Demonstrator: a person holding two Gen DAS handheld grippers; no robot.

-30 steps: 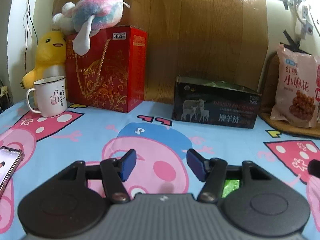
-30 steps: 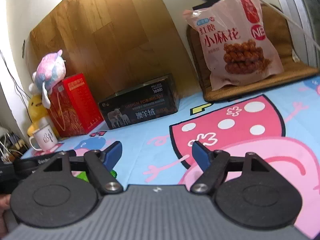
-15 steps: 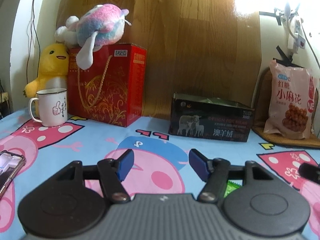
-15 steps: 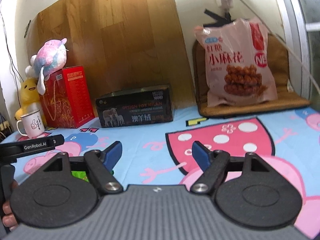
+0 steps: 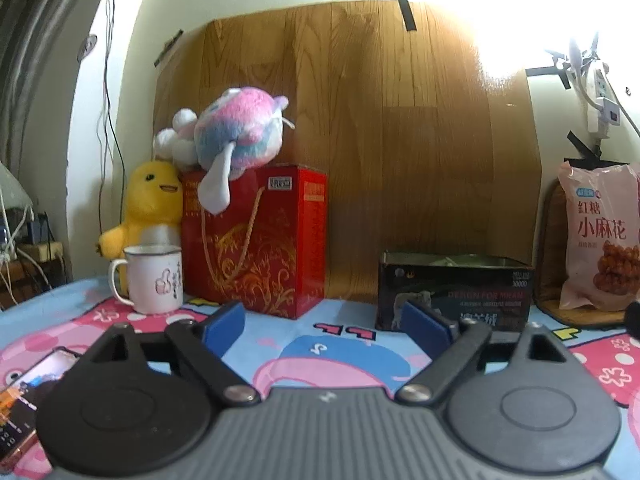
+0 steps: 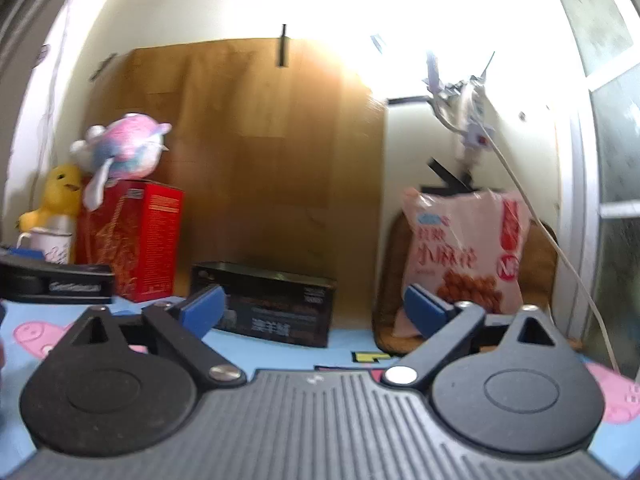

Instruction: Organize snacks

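A pink snack bag with brown twists printed on it leans upright on a brown mat at the far right; it also shows in the right wrist view. A black open box with a sheep picture stands by the wooden board, also in the right wrist view. My left gripper is open and empty, well short of the box. My right gripper is open and empty, facing the box and the bag from a distance.
A red gift box with a pink-blue plush on top stands at the back left, a yellow duck plush and a white mug beside it. A phone lies at the left edge. The left gripper's body is at the right view's left.
Both grippers have tilted upward and drawn back, so the wall and board fill more of each view. The small green packet seen under the fingers is out of sight. Both stay open.
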